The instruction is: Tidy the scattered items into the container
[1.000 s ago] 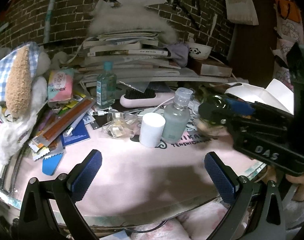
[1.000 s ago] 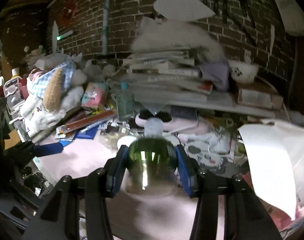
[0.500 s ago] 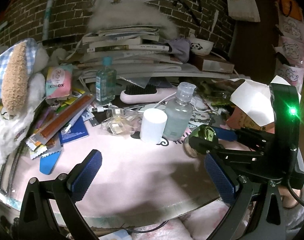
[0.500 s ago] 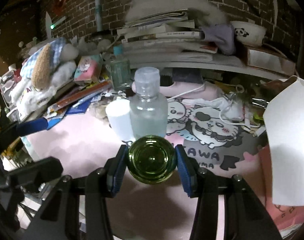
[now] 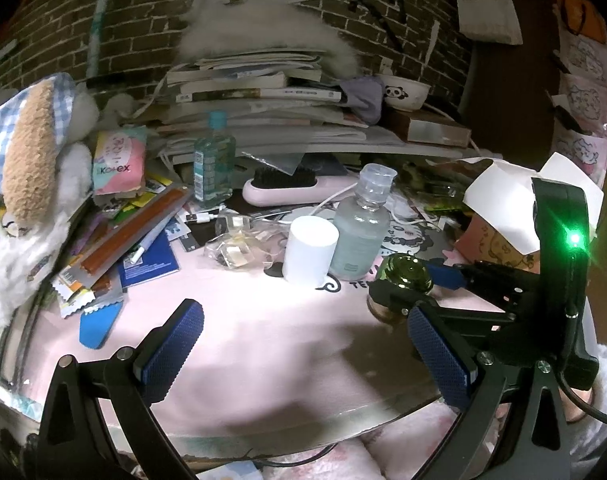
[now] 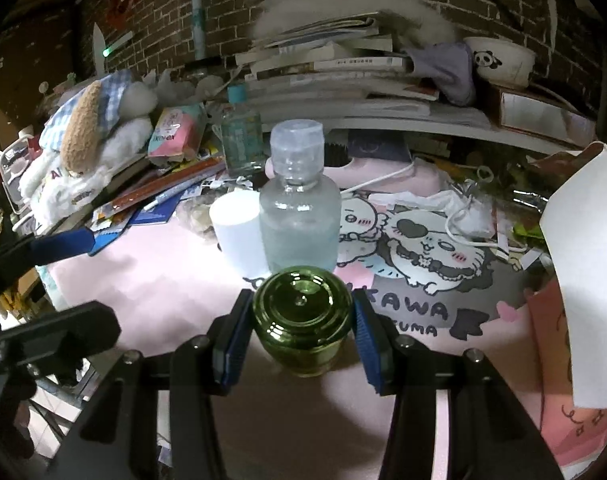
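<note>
A brick wall backs a cluttered desk (image 5: 263,344) under a pink cartoon mat. Three bottles show: one teal (image 5: 213,160), one clear (image 6: 299,208) beside a white cylinder (image 5: 309,250), and one small green bottle (image 6: 301,316) gripped in the right gripper (image 6: 301,320) jaws, apparently resting on the mat. The left gripper (image 5: 303,344) jaws gape wide, holding nothing. A pink container (image 6: 575,380) is cut off at right.

left gripper (image 5: 303,354): black frame, blue textured pads | right gripper (image 6: 301,330): same, silver screws
</note>
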`<state>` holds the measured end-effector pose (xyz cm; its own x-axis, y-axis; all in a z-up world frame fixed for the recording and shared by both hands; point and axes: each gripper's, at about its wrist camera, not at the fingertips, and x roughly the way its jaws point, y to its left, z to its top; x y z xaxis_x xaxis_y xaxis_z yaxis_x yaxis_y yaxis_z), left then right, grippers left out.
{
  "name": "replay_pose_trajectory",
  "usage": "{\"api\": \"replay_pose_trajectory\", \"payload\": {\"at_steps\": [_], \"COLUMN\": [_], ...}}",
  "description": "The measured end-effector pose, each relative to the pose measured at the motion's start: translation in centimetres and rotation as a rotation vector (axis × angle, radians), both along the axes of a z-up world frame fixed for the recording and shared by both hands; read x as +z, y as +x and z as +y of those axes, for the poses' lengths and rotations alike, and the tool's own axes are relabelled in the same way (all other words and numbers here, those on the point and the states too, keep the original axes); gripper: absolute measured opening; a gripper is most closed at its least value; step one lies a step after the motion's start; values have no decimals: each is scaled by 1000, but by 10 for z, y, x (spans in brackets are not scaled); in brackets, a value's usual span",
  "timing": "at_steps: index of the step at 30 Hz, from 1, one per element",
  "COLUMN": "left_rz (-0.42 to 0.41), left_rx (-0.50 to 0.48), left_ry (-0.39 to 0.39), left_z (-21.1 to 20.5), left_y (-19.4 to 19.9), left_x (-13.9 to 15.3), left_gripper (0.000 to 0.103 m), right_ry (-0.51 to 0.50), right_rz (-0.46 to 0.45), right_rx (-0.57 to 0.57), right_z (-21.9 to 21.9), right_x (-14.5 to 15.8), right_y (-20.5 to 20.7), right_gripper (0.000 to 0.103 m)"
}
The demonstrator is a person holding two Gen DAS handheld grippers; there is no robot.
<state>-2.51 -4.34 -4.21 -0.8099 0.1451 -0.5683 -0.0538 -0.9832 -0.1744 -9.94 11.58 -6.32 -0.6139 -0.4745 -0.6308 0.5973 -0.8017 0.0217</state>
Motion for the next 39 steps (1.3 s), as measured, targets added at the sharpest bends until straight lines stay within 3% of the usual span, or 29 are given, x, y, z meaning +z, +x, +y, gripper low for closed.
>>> {"api": "replay_pose_trajectory", "payload": {"at_steps": [8, 16, 26, 30, 35, 39], "left_rz": [3, 7, 13, 12, 12, 8], "left_rx": [1, 10, 10, 1, -21, -41], "left_ry": [3, 2, 0, 1, 0, -5], "left_z": [-2, -4, -4, 0, 8, 15], "left_y": [2, 5, 8, 7, 2, -2], "left_x": [0, 2, 6, 8, 8, 8], "left_gripper": [102, 102, 102, 102, 102, 102], "right_ry": [23, 13, -102, -128, -75, 21], "right_rz": [-32, 9, 81, 145, 208, 174], "right_rx": [1, 1, 81, 56, -33, -114], "right_z": [-2, -2, 5, 27, 72, 111], "right_x": [-11, 0, 72, 105, 133, 141], "right_y": [-4, 2, 19, 22, 17, 0], "right_gripper": [44, 44, 44, 44, 44, 44]}}
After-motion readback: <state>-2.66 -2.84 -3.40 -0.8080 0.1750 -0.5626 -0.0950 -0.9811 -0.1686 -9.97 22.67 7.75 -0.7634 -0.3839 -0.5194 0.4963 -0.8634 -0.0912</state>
